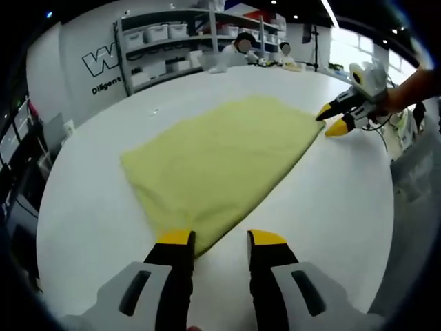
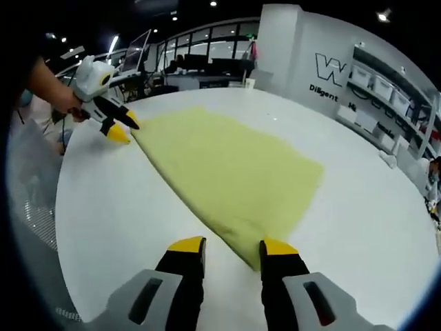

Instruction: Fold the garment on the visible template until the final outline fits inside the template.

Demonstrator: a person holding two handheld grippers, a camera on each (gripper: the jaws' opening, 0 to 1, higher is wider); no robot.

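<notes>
I am keeping both jaw pairs wide: the left hand-held gripper [image 1: 218, 240] and the right hand-held gripper [image 2: 233, 245] each facing one corner of the yellow garment [image 1: 219, 157] on the white desk [image 1: 331, 207]. I am thinking each should pinch only its corner, then lift evenly together.

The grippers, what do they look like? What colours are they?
Each gripper has two black jaws with yellow tips and a light grey body with dark slots. You can see that on the left gripper and the right gripper. From farther away, the right gripper looks whitish with a yellow spot on its body, and thin dark cables hang beneath it. A person's bare hand holds it; no sleeve shows.
</notes>
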